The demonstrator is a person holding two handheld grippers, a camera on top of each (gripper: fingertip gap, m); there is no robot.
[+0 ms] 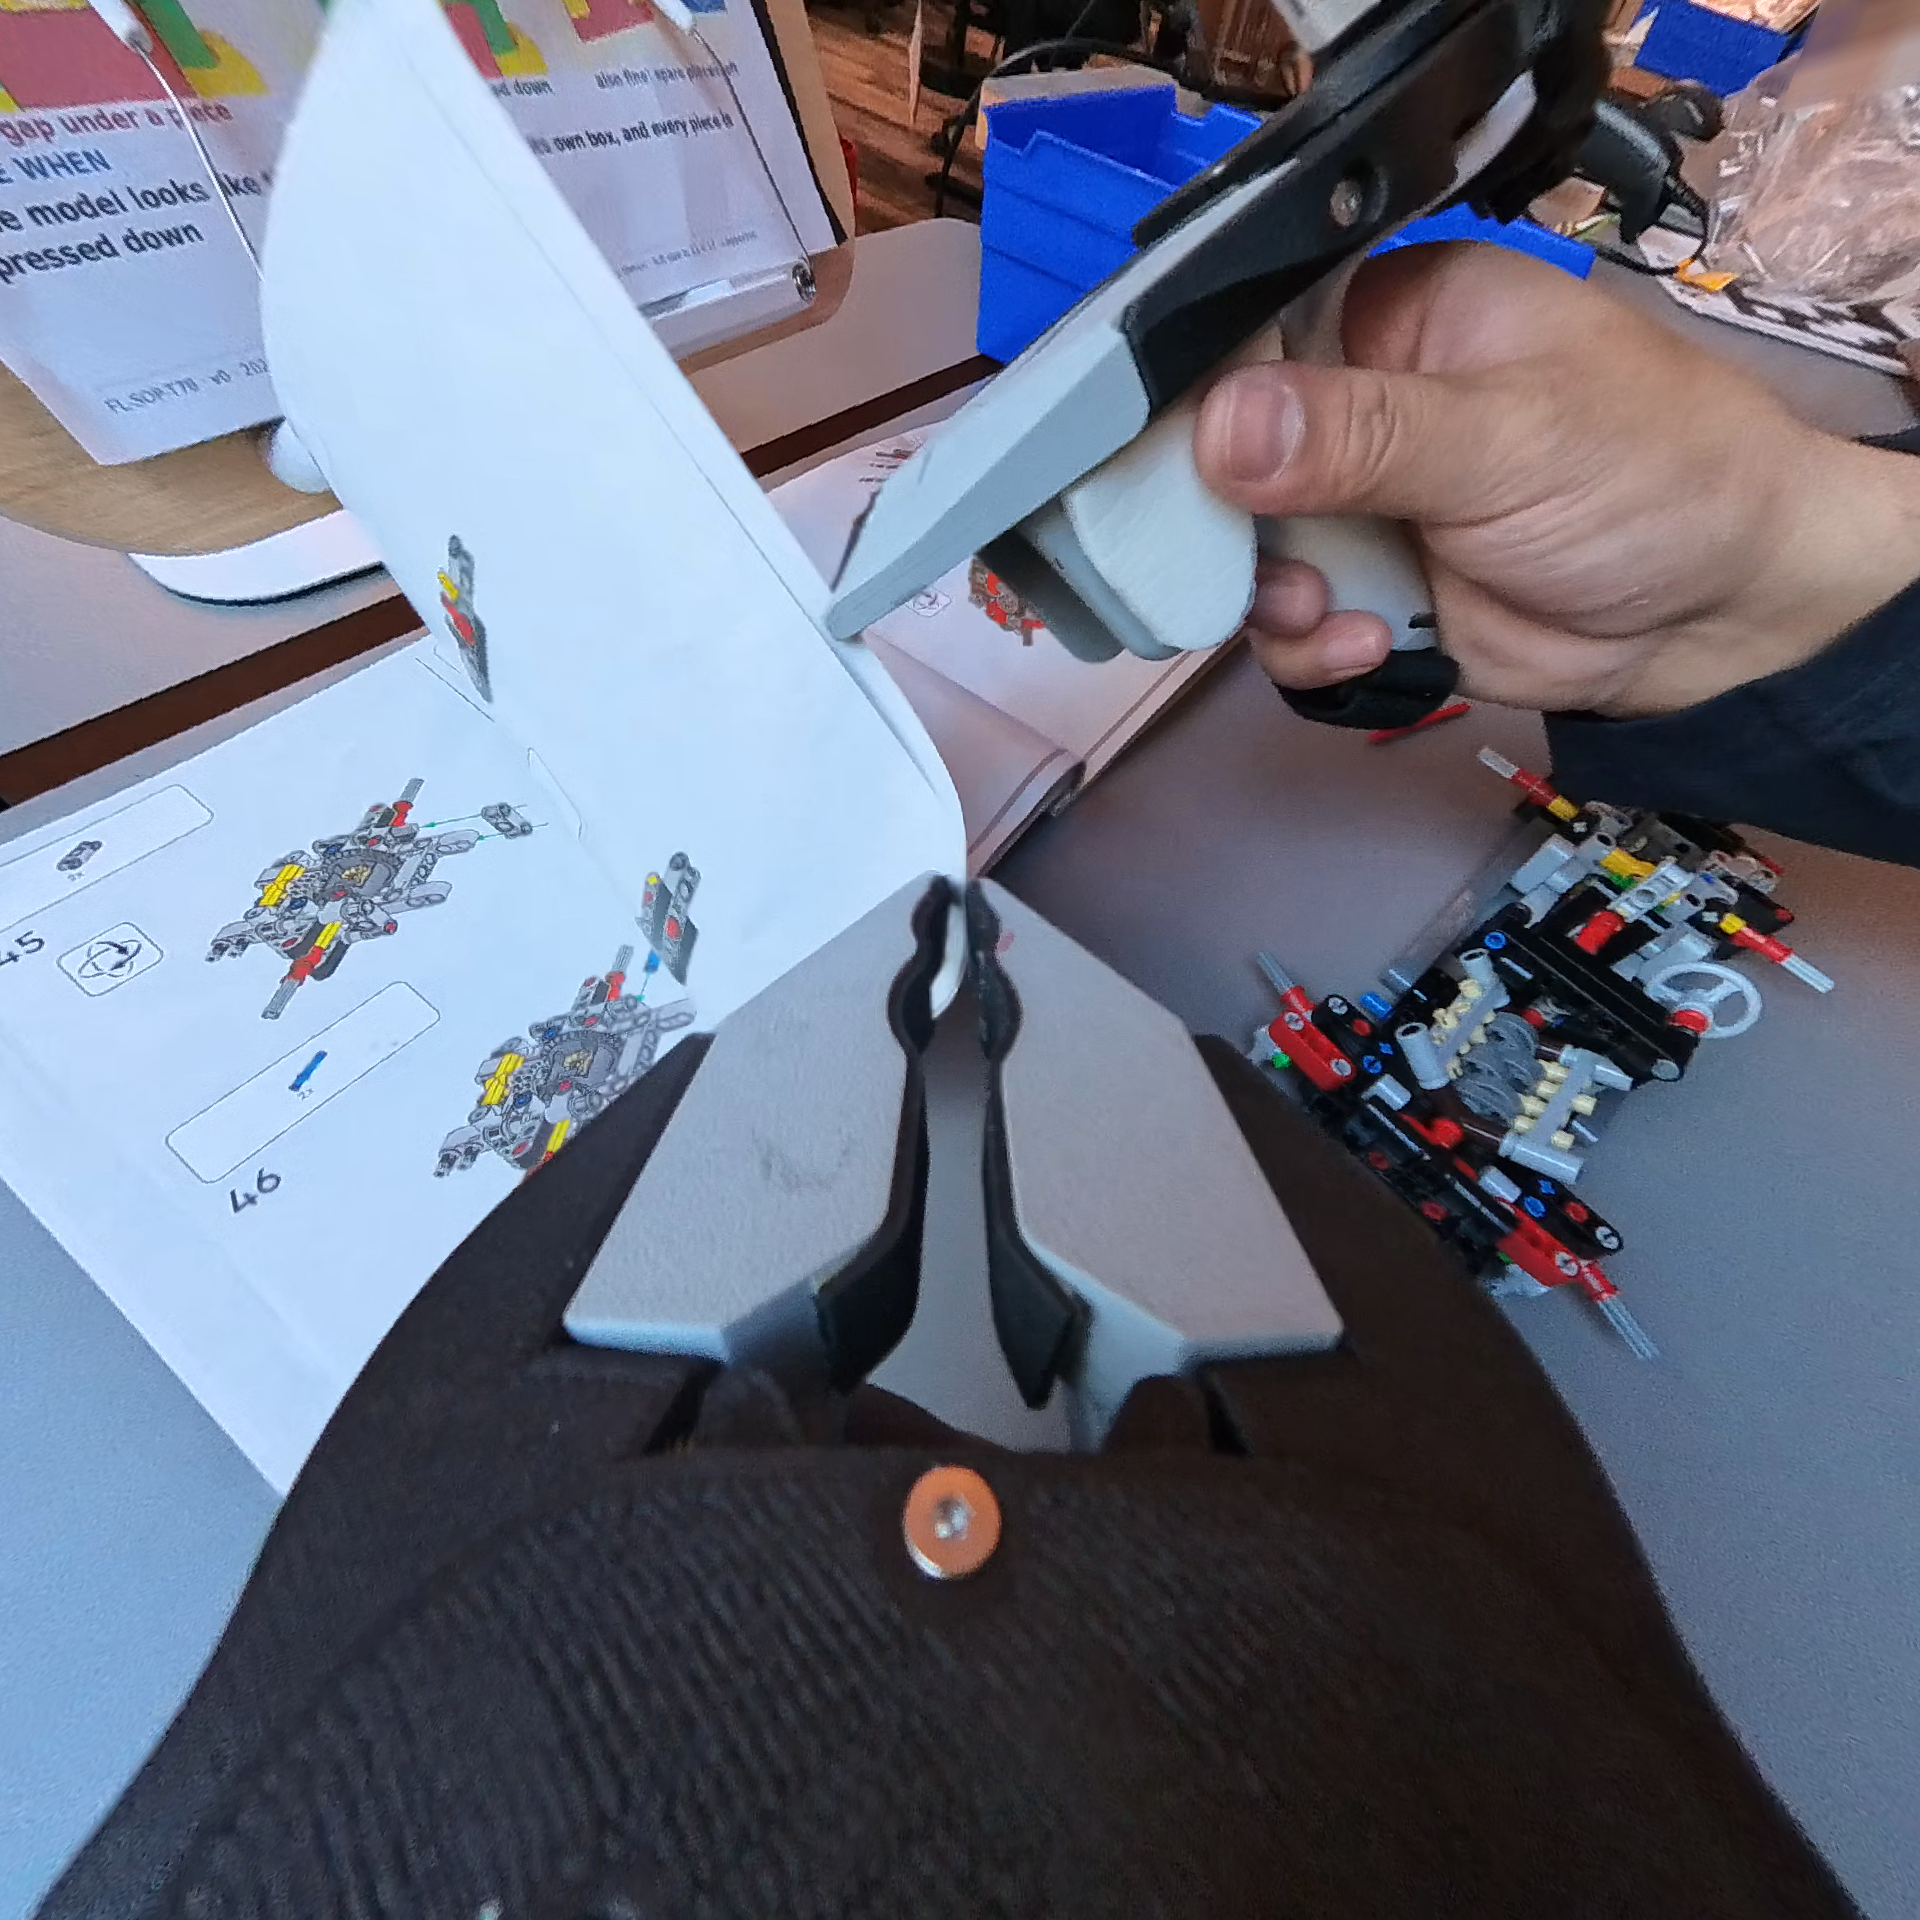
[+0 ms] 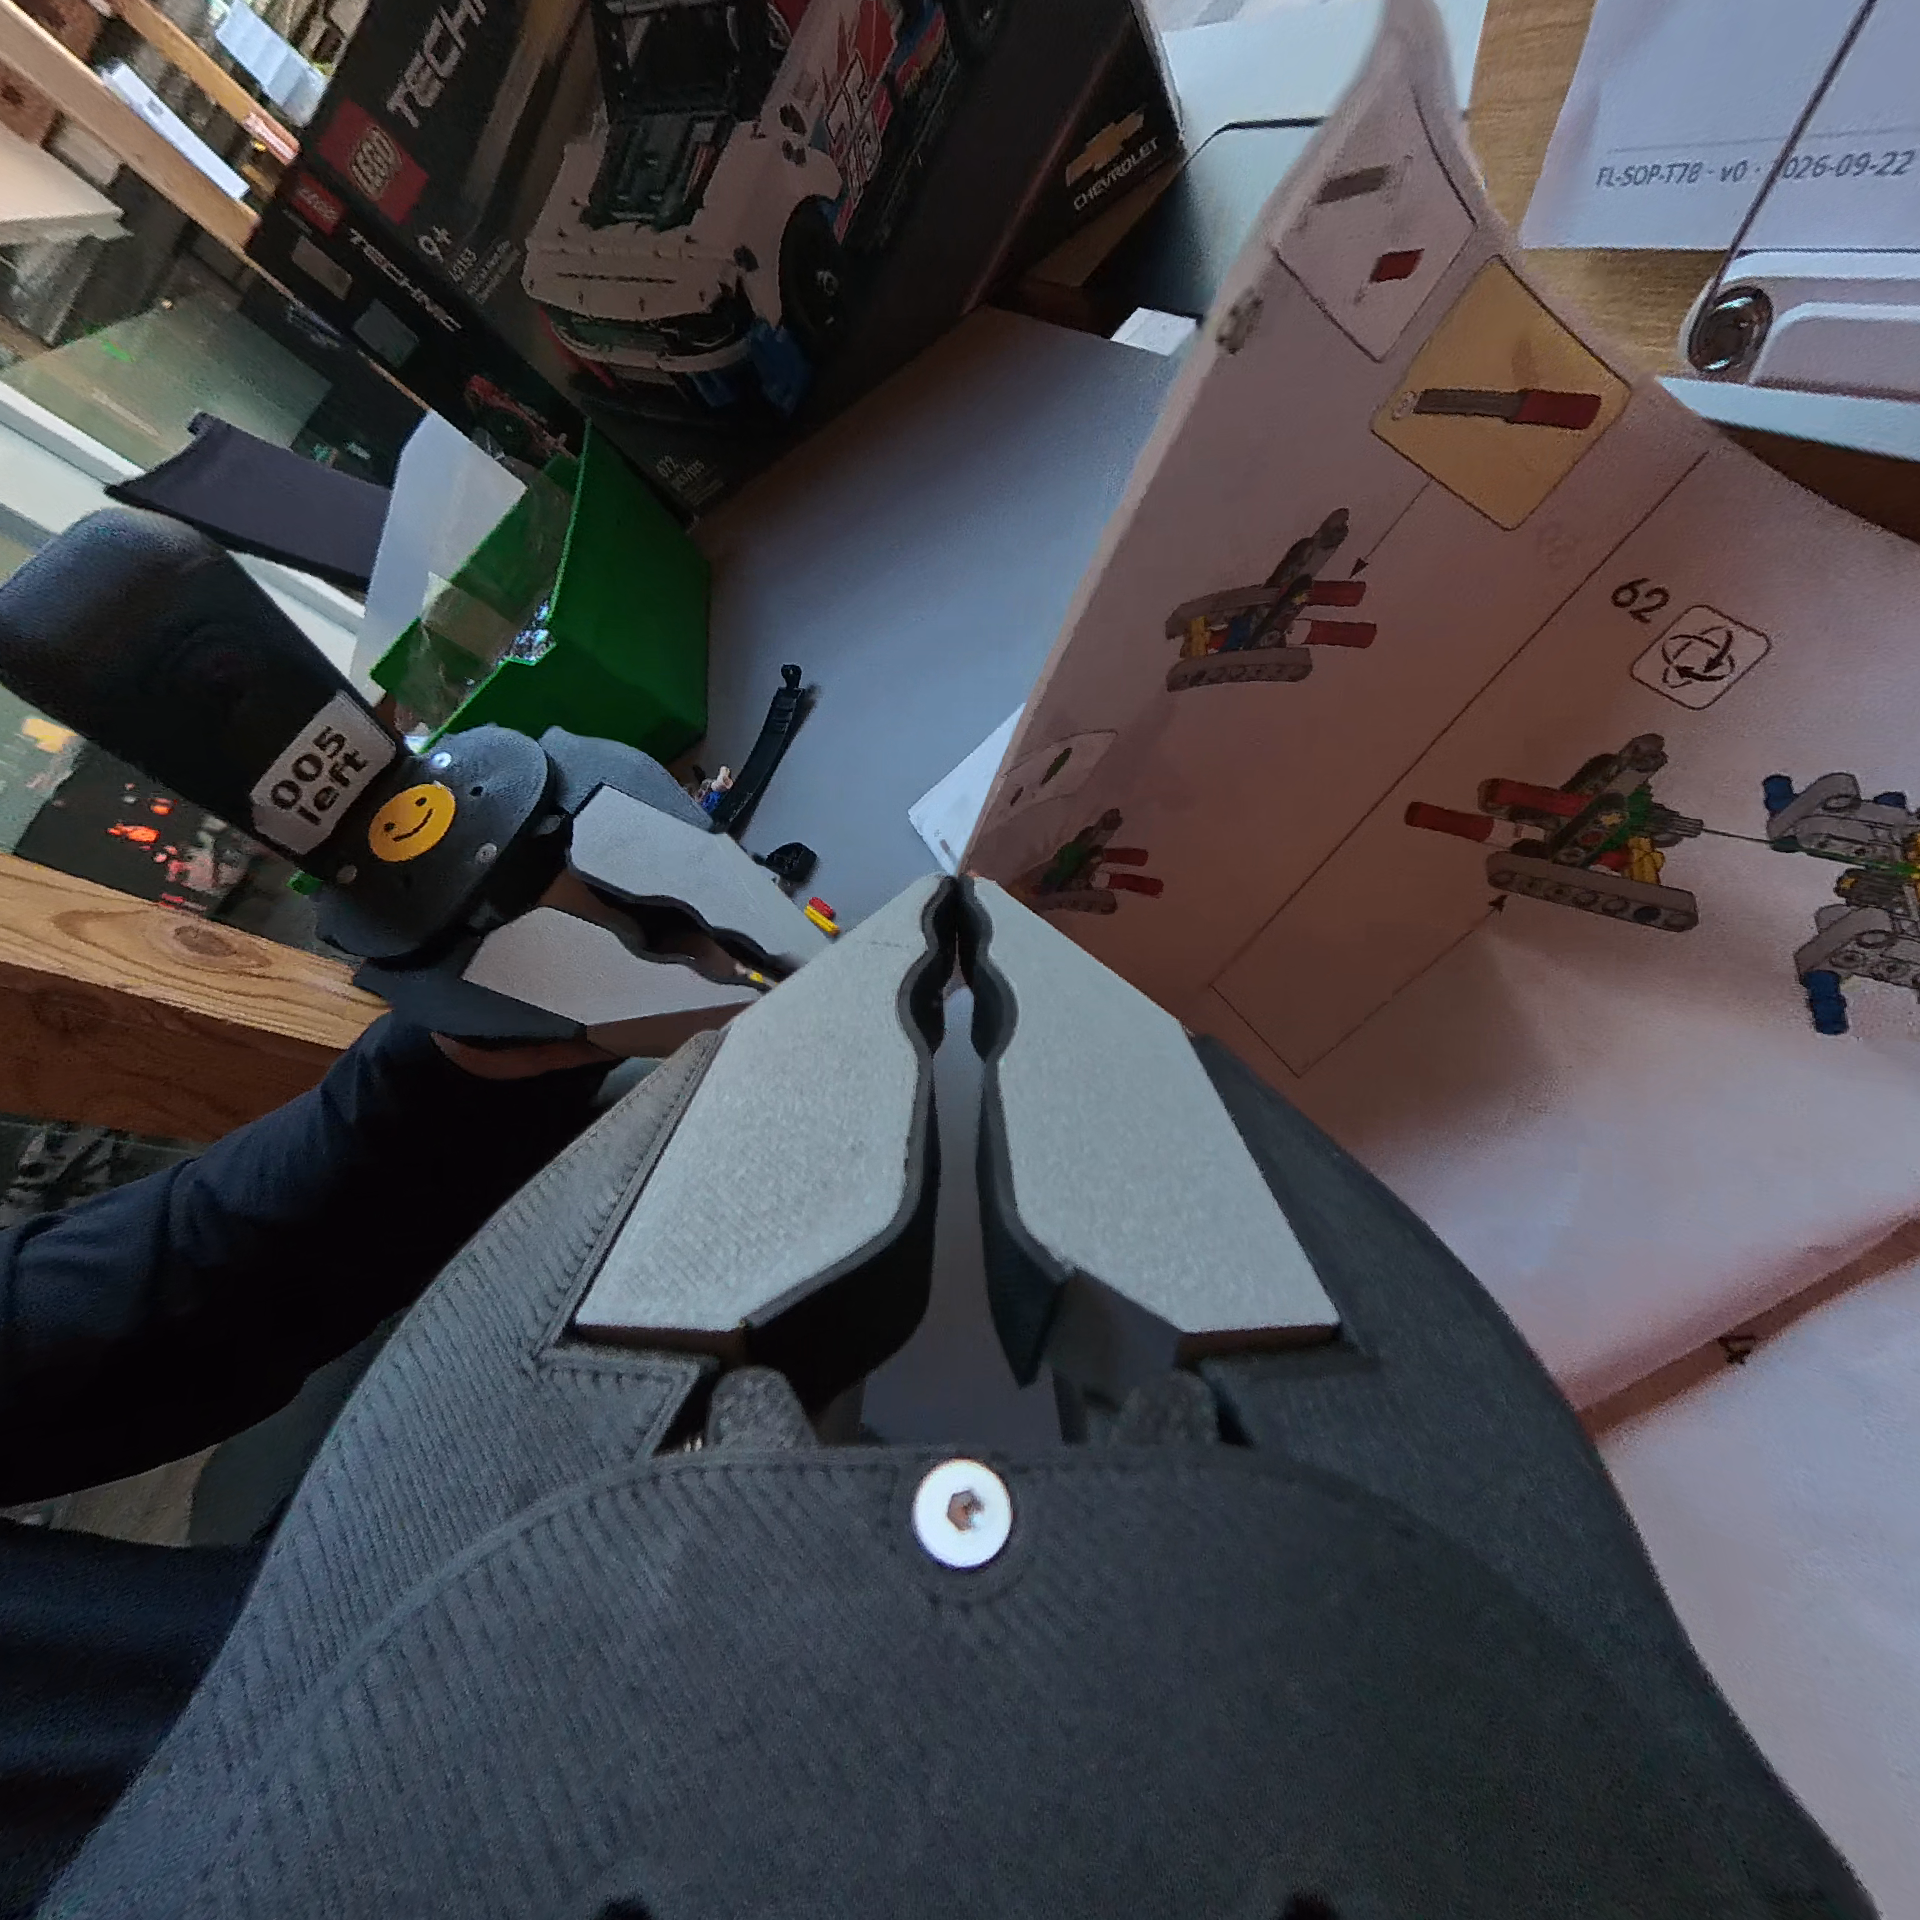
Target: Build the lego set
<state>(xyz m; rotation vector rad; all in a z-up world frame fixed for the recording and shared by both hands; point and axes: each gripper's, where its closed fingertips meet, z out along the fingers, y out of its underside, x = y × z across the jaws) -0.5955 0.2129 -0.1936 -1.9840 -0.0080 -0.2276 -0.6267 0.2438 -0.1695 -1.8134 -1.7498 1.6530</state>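
An instruction booklet (image 1: 260, 987) lies open on the grey table (image 1: 1247, 831). One page (image 1: 582, 468) stands lifted. My left gripper (image 1: 958, 904) is shut on the page's lower corner, and white paper shows between its pads. My right gripper (image 1: 842, 621), held by a hand (image 1: 1558, 499), comes in from the right with its tips at the page's free edge. In the right wrist view my right gripper (image 2: 956, 894) is shut, with the edge of the lifted page (image 2: 1299, 416) running into its tips. The left gripper (image 2: 774, 966) is close at its left. A partly built brick model (image 1: 1538, 1070) lies to the right.
A blue bin (image 1: 1070, 197), a standing sign (image 1: 644, 156) and a plastic bag (image 1: 1829, 156) are at the back. A green bin (image 2: 582, 613), a set box (image 2: 727, 208), a black curved part (image 2: 774, 738) and small loose pieces (image 2: 821, 914) lie beyond the booklet. The gap from one gripper's tips to the other's is roughly 5 cm. Between my left fingertips and the partly built brick model (image 1: 1538, 1070) there is roughly 15 cm.
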